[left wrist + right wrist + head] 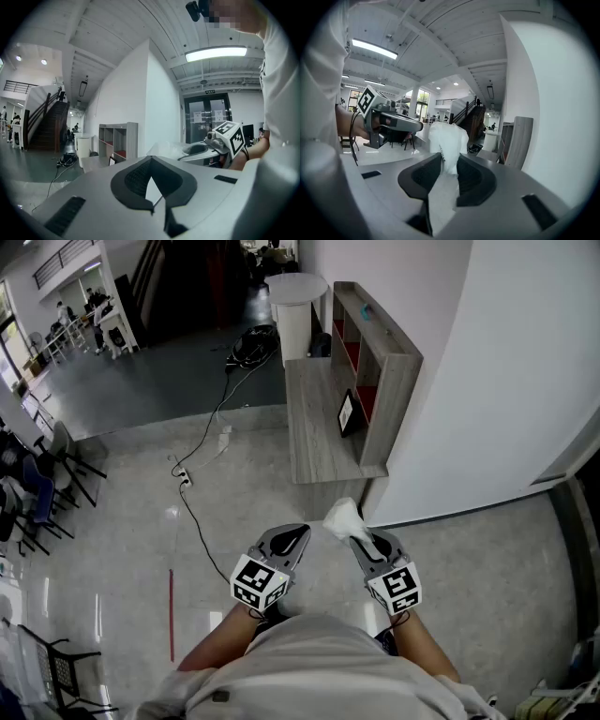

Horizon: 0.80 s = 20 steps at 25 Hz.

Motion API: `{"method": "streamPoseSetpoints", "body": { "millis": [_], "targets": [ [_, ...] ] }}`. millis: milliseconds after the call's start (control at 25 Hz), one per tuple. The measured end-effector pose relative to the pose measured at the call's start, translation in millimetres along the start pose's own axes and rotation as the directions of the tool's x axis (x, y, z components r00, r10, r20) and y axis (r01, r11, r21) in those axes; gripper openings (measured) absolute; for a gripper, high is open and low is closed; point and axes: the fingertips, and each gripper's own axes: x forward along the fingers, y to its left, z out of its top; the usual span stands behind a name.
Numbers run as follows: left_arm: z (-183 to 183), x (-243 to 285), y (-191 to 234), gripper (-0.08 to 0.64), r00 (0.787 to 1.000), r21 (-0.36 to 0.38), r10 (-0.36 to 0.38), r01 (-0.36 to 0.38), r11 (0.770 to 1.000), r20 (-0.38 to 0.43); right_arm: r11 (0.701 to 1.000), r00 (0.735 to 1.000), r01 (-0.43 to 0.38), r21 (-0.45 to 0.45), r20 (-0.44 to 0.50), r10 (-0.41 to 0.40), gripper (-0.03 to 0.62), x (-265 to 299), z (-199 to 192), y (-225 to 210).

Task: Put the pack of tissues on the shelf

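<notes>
Currently the carrying step seems to be in hand. The right tongs (450, 157) are clamped on the pack of tissues (447, 138), whose white wrapper sticks out forward past their tips, in the lower middle of the head view. The left tongs (150, 159), just to its left, are closed together on nothing. The shelf (389, 362) stands on a wooden table (314, 427) in the upper centre of the head view, against the white wall and well apart from the pack. The next move probably calls for walking up to it and lifting the pack to an open compartment with a firm grip, since the soft wrapper could slip.
</notes>
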Motion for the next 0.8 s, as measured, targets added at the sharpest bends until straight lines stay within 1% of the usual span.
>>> {"method": "streamPoseSetpoints", "body": {
  "millis": [200, 400, 560, 800],
  "targets": [
    [2, 1, -4, 0.015, 1.000, -0.001, -0.011, 0.011, 1.000, 0.002, 1.000, 1.000, 0.000, 0.009, 0.001, 0.000, 0.110, -2, 1, 1],
    [1, 4, 5, 0.015, 1.000, -0.003, -0.013, 0.013, 1.000, 0.003, 1.000, 1.000, 0.006, 0.012, -0.003, -0.006, 0.110, 7, -2, -2],
    [0, 2, 18, 0.015, 1.000, -0.008, -0.015, 0.015, 1.000, 0.002, 1.000, 1.000, 0.019, 0.022, -0.005, -0.019, 0.112, 18, 2, -1],
    [-3, -1, 51, 0.015, 1.000, -0.024, -0.021, 0.021, 0.999, 0.010, 0.999, 0.999, 0.030, 0.040, -0.015, -0.029, 0.112, 47, 6, 2]
  ]
}}
